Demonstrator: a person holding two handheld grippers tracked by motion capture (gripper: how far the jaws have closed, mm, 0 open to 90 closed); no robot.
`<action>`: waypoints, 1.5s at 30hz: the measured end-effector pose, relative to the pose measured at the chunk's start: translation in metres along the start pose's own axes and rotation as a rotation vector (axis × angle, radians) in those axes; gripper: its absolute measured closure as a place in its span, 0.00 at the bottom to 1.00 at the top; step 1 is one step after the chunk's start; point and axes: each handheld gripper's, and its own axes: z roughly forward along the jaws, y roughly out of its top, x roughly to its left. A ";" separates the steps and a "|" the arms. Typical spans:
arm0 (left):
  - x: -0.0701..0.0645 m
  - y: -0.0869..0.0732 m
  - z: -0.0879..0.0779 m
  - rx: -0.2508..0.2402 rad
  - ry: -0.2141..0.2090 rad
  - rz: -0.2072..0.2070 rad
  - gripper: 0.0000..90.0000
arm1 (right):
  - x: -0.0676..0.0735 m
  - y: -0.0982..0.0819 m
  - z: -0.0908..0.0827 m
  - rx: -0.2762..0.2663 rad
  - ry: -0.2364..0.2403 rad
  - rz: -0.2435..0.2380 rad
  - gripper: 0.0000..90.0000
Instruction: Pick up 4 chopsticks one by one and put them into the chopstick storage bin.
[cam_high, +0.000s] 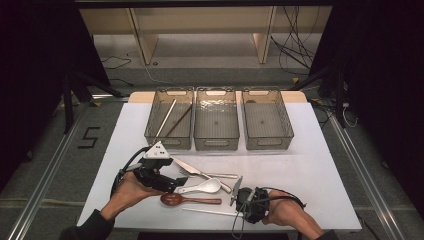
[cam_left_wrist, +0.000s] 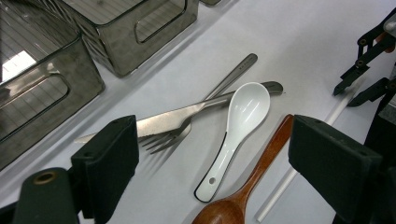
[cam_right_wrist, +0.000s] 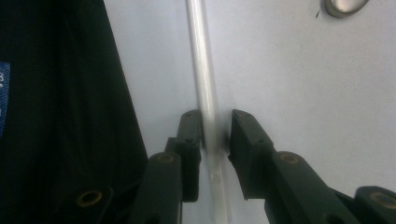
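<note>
Right gripper view: right gripper (cam_right_wrist: 217, 133) jaws clamp a white chopstick (cam_right_wrist: 201, 70) on the desk (cam_right_wrist: 303, 93); left gripper (cam_left_wrist: 212, 154) jaws apart. Cutlery at twelve o'clock remains unsorted.

high view: above the near edge, facing forward and down over the table (cam_high: 320, 165)
left gripper view: low, facing the cutlery
right gripper view: close on the chopstick (cam_right_wrist: 203, 84)
shared: white spoon (cam_high: 207, 187) (cam_left_wrist: 236, 133)

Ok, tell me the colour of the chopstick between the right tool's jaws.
White; the chopstick shows best in the right gripper view.
</note>
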 end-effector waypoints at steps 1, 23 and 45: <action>0.000 0.000 0.000 0.000 -0.001 0.002 0.17 | 0.000 0.001 0.000 0.006 -0.002 -0.002 0.84; -0.002 0.000 0.000 0.005 -0.007 0.009 0.18 | 0.008 0.005 -0.002 0.038 -0.005 -0.095 0.95; -0.043 0.019 0.039 0.204 -0.148 0.249 0.24 | 0.001 0.003 -0.044 -0.083 -0.101 -0.106 0.95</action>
